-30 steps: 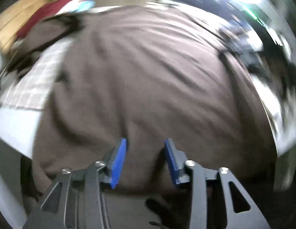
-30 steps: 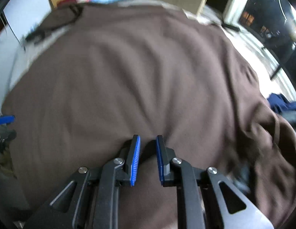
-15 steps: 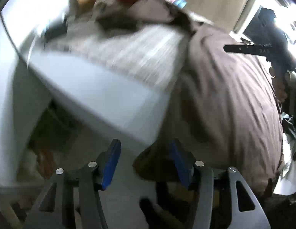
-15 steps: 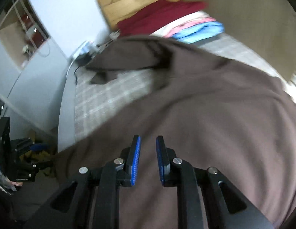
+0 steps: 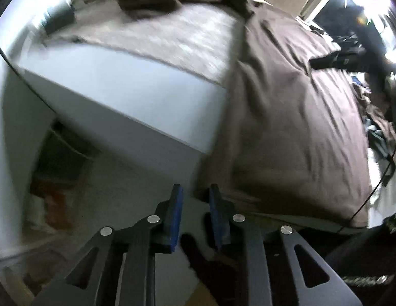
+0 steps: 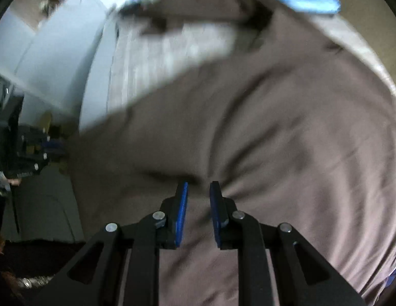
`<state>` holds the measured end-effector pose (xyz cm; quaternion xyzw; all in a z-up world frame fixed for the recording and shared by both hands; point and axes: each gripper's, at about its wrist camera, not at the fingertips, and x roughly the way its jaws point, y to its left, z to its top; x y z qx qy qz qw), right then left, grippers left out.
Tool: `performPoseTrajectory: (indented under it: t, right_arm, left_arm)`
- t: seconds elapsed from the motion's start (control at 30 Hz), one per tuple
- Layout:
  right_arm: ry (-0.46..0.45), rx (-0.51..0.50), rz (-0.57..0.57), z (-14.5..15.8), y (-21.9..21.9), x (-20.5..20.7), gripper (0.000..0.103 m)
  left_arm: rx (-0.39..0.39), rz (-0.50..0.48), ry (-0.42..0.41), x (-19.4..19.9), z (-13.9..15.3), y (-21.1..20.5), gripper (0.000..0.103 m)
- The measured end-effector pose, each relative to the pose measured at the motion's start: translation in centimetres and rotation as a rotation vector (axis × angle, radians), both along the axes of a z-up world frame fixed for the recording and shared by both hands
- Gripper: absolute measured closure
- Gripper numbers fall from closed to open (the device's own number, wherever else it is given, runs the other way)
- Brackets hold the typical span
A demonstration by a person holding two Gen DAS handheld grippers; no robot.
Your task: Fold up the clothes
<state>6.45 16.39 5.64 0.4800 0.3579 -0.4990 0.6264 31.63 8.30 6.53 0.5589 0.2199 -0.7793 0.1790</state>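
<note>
Left claw [image 5: 194, 195] narrowed onto brown garment [image 5: 295, 117] corner, right claw [image 6: 198, 191] pinching its fabric, checked bedsheet [image 5: 172, 33], white bed side [image 5: 116, 86].

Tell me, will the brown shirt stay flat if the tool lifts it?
Probably not. The brown shirt wrinkles and puckers toward the right tool, so it looks soft and floppy. In the left view it drapes over the bed edge, so lifted parts would likely sag and hang, not hold shape.
</note>
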Motion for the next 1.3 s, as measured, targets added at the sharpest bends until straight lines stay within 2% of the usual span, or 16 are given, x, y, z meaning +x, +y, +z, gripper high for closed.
performPoseTrajectory:
  t: [0.13,0.23,0.3,0.47,0.57,0.6,0.63,0.67,0.7,0.83,0.9,1.0,1.13,1.17,1.23,1.3]
  right_arm:
    - [-0.037,-0.089,-0.119,1.5,-1.3,-1.1,0.076]
    - [-0.065,-0.156,-0.208,2.6,-2.4,-2.0,0.075]
    - [-0.052,-0.178,-0.268,3.0,-2.9,-2.5,0.069]
    - [-0.040,-0.204,-0.445,3.6,-3.3,-4.7,0.063]
    - [-0.073,-0.188,-0.566,2.9,-3.1,-6.2,0.063]
    - [-0.086,-0.179,-0.606,2.6,-3.1,-6.7,0.063]
    - [-0.089,-0.168,-0.637,2.1,-3.3,-7.0,0.063]
    - [-0.087,-0.156,-0.662,1.6,-3.6,-7.1,0.063]
    - [-0.085,-0.144,-0.688,1.1,-3.9,-7.2,0.063]
    - [-0.040,-0.078,-0.723,-1.0,-5.1,-7.0,0.063]
    - [0.013,-0.034,-0.719,-1.9,-5.5,-6.6,0.063]
    - [0.068,-0.015,-0.693,-2.1,-5.9,-6.2,0.063]
    - [0.123,0.036,-0.629,-1.6,-7.7,-5.9,0.063]
    - [0.128,0.014,-0.599,-1.0,-8.6,-5.8,0.063]
    - [0.138,-0.028,-0.539,0.3,-10.6,-5.4,0.063]
    - [0.147,-0.071,-0.479,1.5,-12.5,-5.0,0.063]
  left_arm:
    - [-0.168,-0.031,0.057,-1.5,3.4,-4.4,0.055]
    - [-0.295,-0.099,0.113,-7.6,4.8,-6.4,0.048]
    - [-0.396,-0.179,0.120,-12.3,4.7,-7.9,0.039]
    - [-0.518,-0.431,0.064,-18.0,1.8,-10.4,0.038]
    - [-0.498,-0.554,0.039,-20.4,0.1,-12.6,0.038]
    - [-0.468,-0.595,0.029,-21.0,-0.7,-13.3,0.046]
    - [-0.424,-0.624,0.017,-21.6,-1.3,-13.9,0.060]
    - [-0.366,-0.644,0.009,-21.9,-1.5,-14.4,0.092]
    - [-0.304,-0.655,0.011,-22.2,-1.0,-15.0,0.097]
    - [-0.213,-0.672,0.140,-22.1,5.7,-17.9,0.098]
    - [-0.244,-0.656,0.228,-22.0,10.4,-20.1,0.098]
    - [-0.350,-0.641,0.267,-22.9,13.9,-23.1,0.097]
    - [-0.375,-0.637,0.221,-24.0,12.8,-25.4,0.095]
    - [-0.367,-0.641,0.204,-23.7,12.1,-25.5,0.091]
    - [-0.366,-0.648,0.174,-22.9,10.7,-25.7,0.070]
    - [-0.362,-0.641,0.150,-21.7,9.8,-25.7,0.066]
